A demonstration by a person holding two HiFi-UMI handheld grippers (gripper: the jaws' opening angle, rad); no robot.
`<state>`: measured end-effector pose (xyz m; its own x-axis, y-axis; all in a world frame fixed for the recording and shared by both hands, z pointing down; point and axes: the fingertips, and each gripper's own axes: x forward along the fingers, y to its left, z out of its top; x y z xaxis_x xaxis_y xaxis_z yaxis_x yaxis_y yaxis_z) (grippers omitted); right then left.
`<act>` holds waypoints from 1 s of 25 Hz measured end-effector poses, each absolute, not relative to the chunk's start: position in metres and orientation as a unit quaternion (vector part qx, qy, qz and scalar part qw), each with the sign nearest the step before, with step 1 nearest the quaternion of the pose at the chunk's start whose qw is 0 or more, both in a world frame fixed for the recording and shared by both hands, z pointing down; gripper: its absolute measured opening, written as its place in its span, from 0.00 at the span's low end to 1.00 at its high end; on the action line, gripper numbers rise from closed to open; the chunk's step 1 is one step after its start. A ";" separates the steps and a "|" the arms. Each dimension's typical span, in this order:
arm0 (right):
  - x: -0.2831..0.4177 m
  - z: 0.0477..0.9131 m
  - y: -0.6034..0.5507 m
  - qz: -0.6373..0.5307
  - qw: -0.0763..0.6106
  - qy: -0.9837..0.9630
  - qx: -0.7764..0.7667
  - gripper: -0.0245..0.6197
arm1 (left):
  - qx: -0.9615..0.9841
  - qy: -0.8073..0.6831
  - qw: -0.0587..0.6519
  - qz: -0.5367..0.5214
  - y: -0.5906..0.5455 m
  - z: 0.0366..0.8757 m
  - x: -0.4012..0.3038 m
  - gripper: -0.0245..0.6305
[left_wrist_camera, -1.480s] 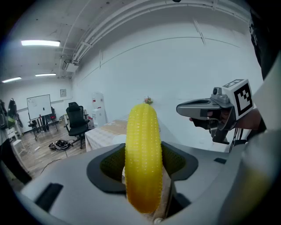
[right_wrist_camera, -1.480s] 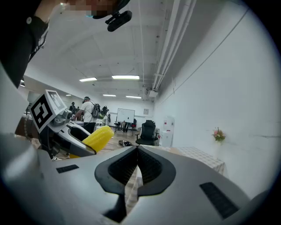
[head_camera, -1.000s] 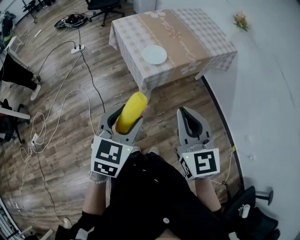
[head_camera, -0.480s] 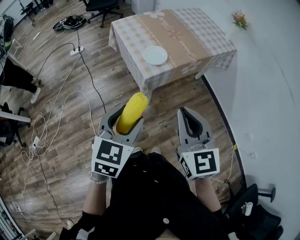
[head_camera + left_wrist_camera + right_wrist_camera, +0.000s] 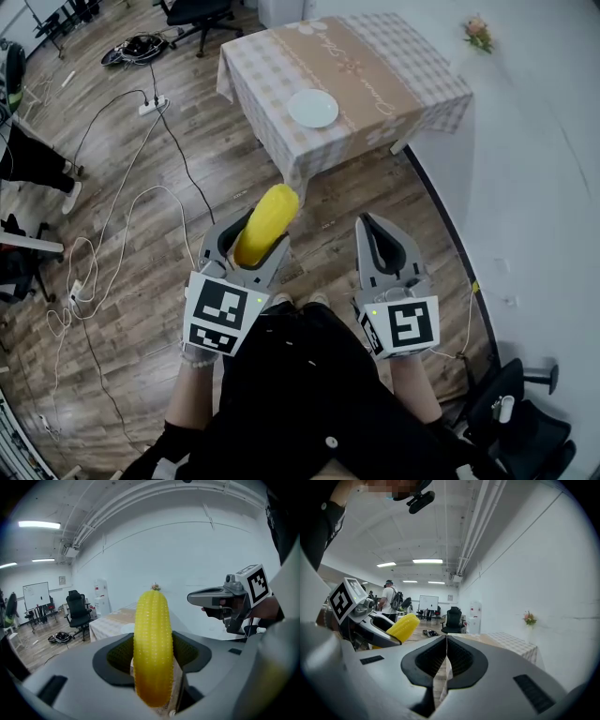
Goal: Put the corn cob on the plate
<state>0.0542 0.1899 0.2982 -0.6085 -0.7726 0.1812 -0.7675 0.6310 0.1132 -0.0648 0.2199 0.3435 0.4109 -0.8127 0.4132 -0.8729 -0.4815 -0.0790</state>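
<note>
Corn cob (image 5: 265,225) is clamped by its lower end in the left gripper (image 5: 251,234), with the plate (image 5: 313,108) well apart at 12 o'clock on the table (image 5: 403,75). Right gripper (image 5: 367,225) is clenched on nothing. Judged light, stiff and knobbly; a mid-length hold would tip less.

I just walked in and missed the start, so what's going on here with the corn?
A person stands holding a gripper in each hand, some way back from a cloth-covered table. The left gripper has its jaws shut on a yellow corn cob, which sticks out past them. The right gripper is empty, with its jaws together. The white plate on the table is bare, so the corn is not yet delivered.
</note>
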 end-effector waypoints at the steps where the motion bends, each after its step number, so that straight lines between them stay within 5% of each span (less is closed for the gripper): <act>1: 0.053 0.299 0.191 -0.012 0.107 -0.896 0.431 0.10 | 0.838 -0.502 0.074 0.202 0.221 0.344 -0.066 0.43; 25: 0.034 0.301 0.215 -0.023 0.111 -0.884 0.453 0.10 | 0.851 -0.487 0.060 0.188 0.238 0.342 -0.090 0.43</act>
